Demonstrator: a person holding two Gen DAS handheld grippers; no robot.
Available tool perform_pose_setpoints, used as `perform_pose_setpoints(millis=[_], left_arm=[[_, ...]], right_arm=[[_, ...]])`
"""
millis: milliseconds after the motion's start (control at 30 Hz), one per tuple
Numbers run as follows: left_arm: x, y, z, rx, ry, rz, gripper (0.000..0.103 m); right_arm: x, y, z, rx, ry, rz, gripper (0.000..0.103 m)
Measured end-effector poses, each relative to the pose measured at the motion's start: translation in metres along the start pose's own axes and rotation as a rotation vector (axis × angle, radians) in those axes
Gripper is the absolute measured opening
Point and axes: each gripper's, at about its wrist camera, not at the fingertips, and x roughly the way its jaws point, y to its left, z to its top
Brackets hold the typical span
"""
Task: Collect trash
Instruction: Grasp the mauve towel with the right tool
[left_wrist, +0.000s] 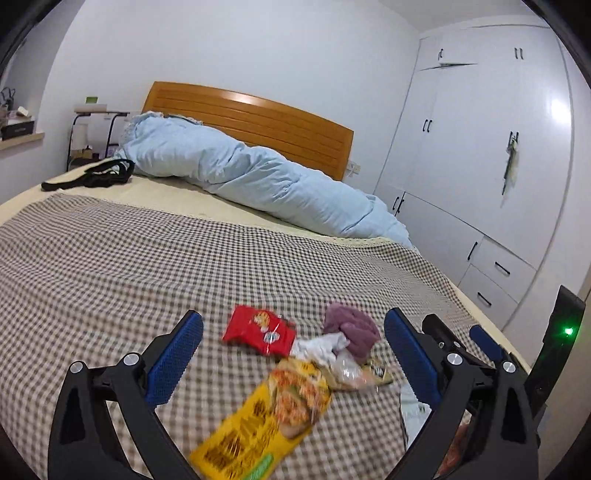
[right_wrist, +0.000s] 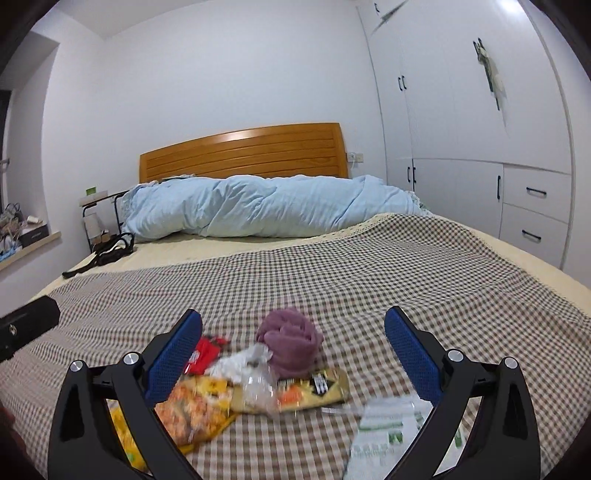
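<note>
Both jaws stand wide apart, gripping nothing. Through the left wrist camera we see our left gripper (left_wrist: 293, 352) above the checked bed cover (left_wrist: 110, 266), with a yellow packet (left_wrist: 266, 417) between its fingers, a red packet (left_wrist: 260, 328) and purple cloth (left_wrist: 352, 326) beyond. Through the right wrist camera, our right gripper (right_wrist: 293, 352) frames the trash pile: purple cloth (right_wrist: 290, 338), crumpled wrapper (right_wrist: 242, 360), white bag (right_wrist: 391, 428) nearest.
</note>
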Motion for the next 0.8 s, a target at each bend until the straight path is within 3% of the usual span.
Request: perform_pose_setpoints(millis=[267,367,433,500,567,800], left_arm=[[0.056,0.008,0.022,-0.092,-0.011,0.006,0.095],[0.079,0.012,0.026,-0.099,-0.014,0.031,0.095],[0.098,0.018,0.019,-0.108,-0.006,0.022,0.095],[0.114,0.022,0.007,-0.12,0.04,0.024,0.095],[0.129,0.025,0.003,-0.099,0.145,0.014,0.095],[0.117,0.044,-0.003,-0.175,0.091,0.005,0.095]], right_arm=[[0.076,-0.007,0.009,0.138,0.09,-0.085,0.095],[0.096,-0.002,-0.014,0.046,0.076,-0.124,0.095],[0.109,-0.001,-0.017,-0.012,0.123,-0.116,0.095],[0.11,-0.008,-0.015,0.037,0.121,-0.09,0.095],[0.111,-0.012,-0.015,0.071,0.145,-0.053,0.095],[0.123,-0.004,-0.029,0.007,0.194,-0.087,0.095]])
